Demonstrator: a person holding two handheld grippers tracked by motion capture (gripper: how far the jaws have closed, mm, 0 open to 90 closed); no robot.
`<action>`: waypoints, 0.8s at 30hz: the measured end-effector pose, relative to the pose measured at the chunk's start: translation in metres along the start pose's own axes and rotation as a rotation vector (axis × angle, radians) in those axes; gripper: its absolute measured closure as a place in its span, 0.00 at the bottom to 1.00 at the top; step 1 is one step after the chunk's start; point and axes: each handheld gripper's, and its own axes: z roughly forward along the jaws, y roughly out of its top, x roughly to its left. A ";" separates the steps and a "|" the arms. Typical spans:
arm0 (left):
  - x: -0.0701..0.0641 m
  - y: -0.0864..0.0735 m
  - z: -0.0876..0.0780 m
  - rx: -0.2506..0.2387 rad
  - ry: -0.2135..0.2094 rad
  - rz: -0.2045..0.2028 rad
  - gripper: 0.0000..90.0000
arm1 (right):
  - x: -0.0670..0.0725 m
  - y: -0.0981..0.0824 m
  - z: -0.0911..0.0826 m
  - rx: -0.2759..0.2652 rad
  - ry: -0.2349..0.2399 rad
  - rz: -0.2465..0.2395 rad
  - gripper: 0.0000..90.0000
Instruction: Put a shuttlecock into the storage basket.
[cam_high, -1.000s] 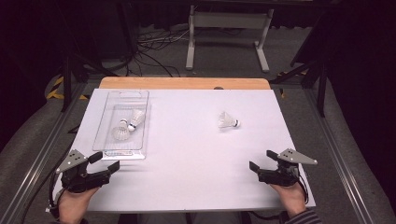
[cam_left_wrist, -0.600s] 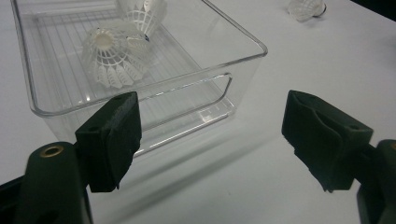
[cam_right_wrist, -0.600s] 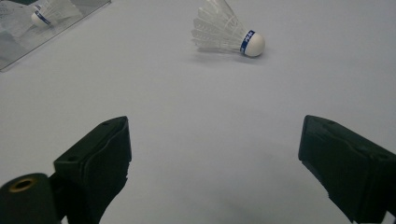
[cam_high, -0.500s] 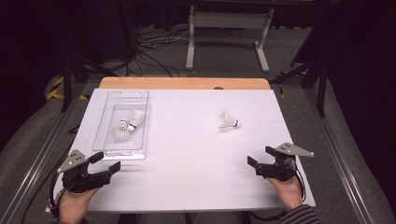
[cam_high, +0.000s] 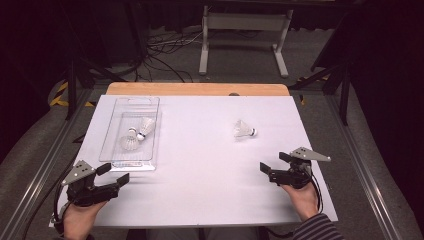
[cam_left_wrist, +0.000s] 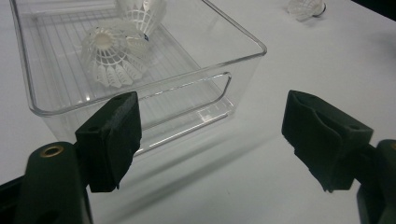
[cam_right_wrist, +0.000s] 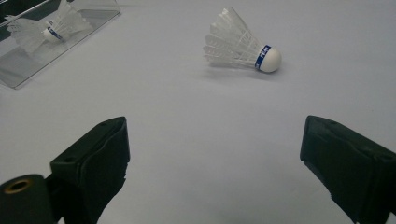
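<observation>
A white table top (cam_high: 200, 165) fills the middle of a dark room, with a wooden strip along its far edge and cables on the floor beyond. Near the left side stands a clear plastic tray (cam_high: 131, 127) holding two shuttlecocks — one (cam_high: 128, 142) near its middle, another (cam_high: 145, 125) just beyond it. A third, loose shuttlecock (cam_high: 244, 130) lies on its side on the bare surface right of centre, cork tip with a blue band pointing right, well apart from the tray.

The left gripper (cam_high: 111, 176) rests low at the near left corner, just short of the tray's near wall, its jaws spread wide with nothing between them. The right gripper (cam_high: 272, 166) sits at the near right, the hand (cam_high: 301, 199) behind it with a striped sleeve at the wrist — its jaws also gape empty, pointing inward across the table, the loose shuttlecock ahead of them.
</observation>
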 end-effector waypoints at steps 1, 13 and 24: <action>0.000 0.000 0.000 0.000 0.000 0.001 0.23 | 0.001 0.001 0.001 0.001 0.000 -0.001 0.10; -0.001 0.000 -0.001 -0.008 0.003 0.005 0.23 | 0.007 0.012 0.014 -0.016 0.022 -0.021 0.08; -0.001 0.000 -0.001 -0.004 0.004 0.010 0.23 | 0.009 0.026 0.025 0.015 0.026 -0.034 0.08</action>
